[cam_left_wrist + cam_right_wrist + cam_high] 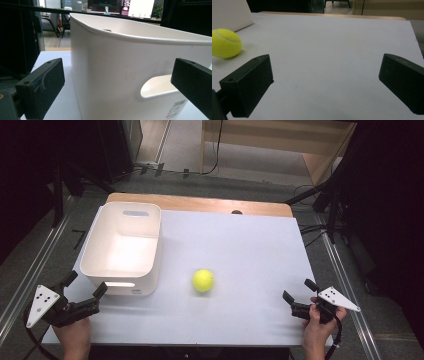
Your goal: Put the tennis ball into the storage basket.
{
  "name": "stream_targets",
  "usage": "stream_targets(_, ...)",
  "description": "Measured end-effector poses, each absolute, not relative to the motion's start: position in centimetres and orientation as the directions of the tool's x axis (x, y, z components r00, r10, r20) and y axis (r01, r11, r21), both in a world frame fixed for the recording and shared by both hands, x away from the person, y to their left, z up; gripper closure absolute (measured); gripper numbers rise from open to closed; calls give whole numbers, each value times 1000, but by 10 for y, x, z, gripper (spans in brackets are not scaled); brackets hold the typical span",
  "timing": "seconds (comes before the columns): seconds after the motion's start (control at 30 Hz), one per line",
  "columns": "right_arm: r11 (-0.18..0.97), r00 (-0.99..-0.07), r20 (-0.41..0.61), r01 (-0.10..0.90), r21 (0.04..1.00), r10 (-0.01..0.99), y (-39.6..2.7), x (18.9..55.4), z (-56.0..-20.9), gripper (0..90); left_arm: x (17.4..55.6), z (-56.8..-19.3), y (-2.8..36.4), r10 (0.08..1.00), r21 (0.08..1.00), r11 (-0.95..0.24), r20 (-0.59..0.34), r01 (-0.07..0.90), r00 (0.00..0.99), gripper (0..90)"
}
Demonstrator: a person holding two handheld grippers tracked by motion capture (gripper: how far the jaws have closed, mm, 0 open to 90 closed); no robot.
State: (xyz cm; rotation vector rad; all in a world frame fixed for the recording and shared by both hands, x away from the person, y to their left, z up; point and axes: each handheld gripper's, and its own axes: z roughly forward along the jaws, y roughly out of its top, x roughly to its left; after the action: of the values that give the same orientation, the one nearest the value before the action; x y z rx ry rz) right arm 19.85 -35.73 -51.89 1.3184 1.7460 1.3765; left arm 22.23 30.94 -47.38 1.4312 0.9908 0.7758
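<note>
The right gripper sat wide open with nothing in it. The round fuzzy yellow tennis ball lay at its ten o'clock, well apart. The left gripper was wide open too, just beside the white plastic bin at its one o'clock.

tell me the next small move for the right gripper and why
Probably swing the right gripper left toward the ball. Its jaws stand open with nothing between them, and the ball lies loose on the table, off to the left in the right gripper view, beside the empty bin.
</note>
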Motion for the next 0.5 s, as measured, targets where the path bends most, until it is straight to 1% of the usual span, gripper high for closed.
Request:
stream_targets(0.37, -11, -363, 151, 360, 933, 919, -359, 195, -513, 0, 222, -474, 310, 905, 990, 32, -86, 134, 418, 0)
stream_targets(0.5, 33, -383, 117, 362, 932, 916, -357, 194, -505, 0, 222, -474, 310, 906, 990, 32, -86, 134, 414, 0)
